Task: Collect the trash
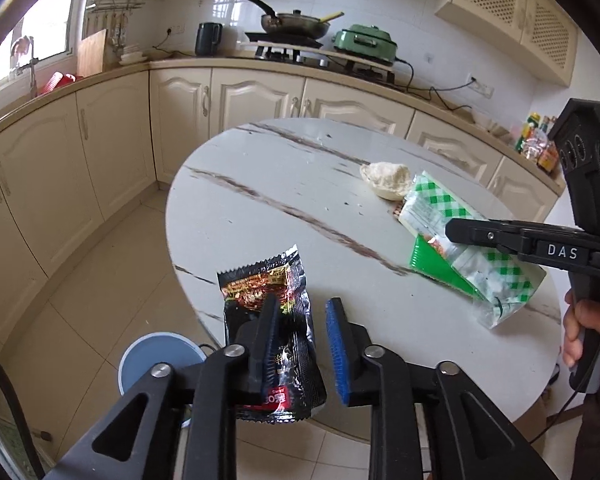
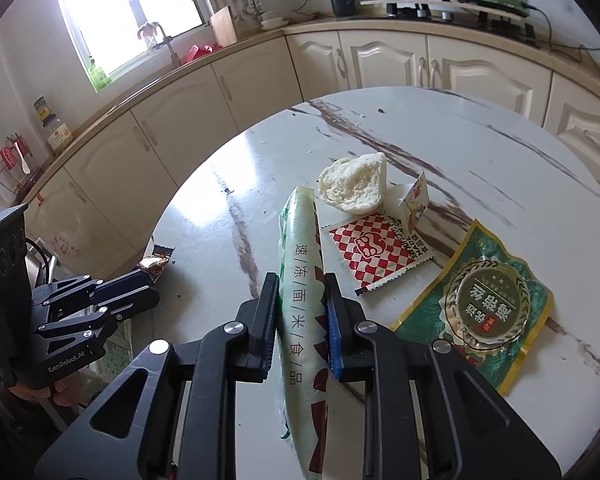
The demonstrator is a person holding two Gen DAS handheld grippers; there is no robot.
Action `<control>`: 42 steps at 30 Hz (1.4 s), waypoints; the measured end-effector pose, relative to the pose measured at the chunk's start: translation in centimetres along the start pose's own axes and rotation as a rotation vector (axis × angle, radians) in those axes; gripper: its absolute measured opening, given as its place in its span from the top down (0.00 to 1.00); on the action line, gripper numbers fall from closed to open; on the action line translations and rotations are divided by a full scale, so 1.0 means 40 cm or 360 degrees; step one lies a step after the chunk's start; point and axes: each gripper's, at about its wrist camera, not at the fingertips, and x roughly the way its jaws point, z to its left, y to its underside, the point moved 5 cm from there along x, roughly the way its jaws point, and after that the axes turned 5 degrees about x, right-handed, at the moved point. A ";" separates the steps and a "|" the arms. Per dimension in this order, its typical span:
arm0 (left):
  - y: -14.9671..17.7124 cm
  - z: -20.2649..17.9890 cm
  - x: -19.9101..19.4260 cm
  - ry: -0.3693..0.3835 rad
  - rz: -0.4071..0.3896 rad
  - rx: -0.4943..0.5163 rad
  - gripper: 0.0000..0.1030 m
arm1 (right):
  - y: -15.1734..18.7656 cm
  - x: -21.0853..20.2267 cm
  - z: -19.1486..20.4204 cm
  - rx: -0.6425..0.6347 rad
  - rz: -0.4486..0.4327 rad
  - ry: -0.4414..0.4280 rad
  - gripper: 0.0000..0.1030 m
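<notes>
A black and red snack wrapper (image 1: 260, 280) stands between the jaws of my left gripper (image 1: 303, 304) at the round marble table's (image 1: 280, 200) near edge. It leans on the black left finger; the blue pad (image 1: 336, 344) stands clear of it, so the gripper is open. My right gripper (image 2: 301, 312) is shut on a long white and green frozen-food bag (image 2: 300, 264) lying on the table. Beside that bag lie half a white bun (image 2: 352, 188), a red checked sachet (image 2: 376, 252) and a green and gold pouch (image 2: 480, 304). A round light-blue bin (image 1: 156, 356) sits on the floor under the left gripper.
Cream kitchen cabinets (image 1: 100, 148) curve around the table's far side. On the counter are a dark kettle (image 1: 208, 38), a pan on the stove (image 1: 296, 24) and a green cooker (image 1: 364, 42). A person's hand (image 1: 588, 332) grips the right handle. Tiled floor lies to the left.
</notes>
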 end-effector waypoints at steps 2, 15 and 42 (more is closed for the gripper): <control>0.006 0.012 0.004 -0.0024 -0.0012 -0.0027 0.63 | 0.000 0.002 -0.004 0.0003 -0.0001 -0.0003 0.80; -0.010 0.011 0.076 -0.0060 0.0029 0.0049 0.62 | -0.003 0.004 -0.012 0.0006 0.0004 -0.0017 0.80; -0.063 0.037 0.100 0.0017 -0.0143 0.0099 0.61 | -0.007 0.022 -0.040 0.0050 -0.0004 -0.0051 0.78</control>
